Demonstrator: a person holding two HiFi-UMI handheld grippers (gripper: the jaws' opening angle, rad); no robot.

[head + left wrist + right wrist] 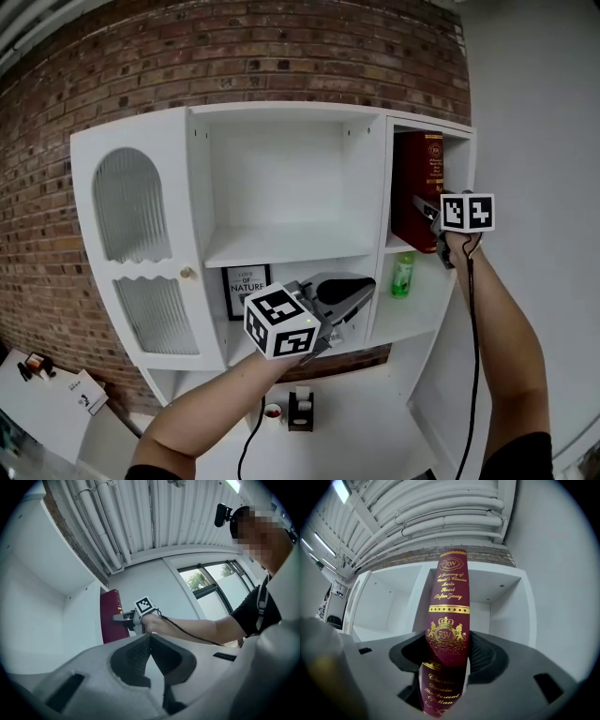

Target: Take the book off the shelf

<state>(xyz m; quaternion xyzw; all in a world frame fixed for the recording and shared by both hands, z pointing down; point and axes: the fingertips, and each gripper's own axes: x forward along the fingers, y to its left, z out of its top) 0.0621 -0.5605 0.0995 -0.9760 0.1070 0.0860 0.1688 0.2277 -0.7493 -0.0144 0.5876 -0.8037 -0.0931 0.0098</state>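
Note:
A dark red book [419, 187] with gold lettering stands upright in the top right compartment of the white shelf unit [281, 246]. My right gripper [427, 208] reaches level into that compartment. In the right gripper view the book's spine [447, 606] fills the gap between the jaws, whose pads press on both sides of it. The left gripper view shows the book [110, 616] and the right gripper [119, 617] from the side. My left gripper [361, 289] hovers lower, in front of the middle shelf. Its fingertips meet with nothing between them [150, 637].
A green bottle [403, 275] stands on the shelf below the book. A framed print [246, 289] leans in the lower middle compartment. Ribbed glass doors [131, 206] close the unit's left side. A tape dispenser [300, 410] and a small red cup [273, 411] sit on the table below.

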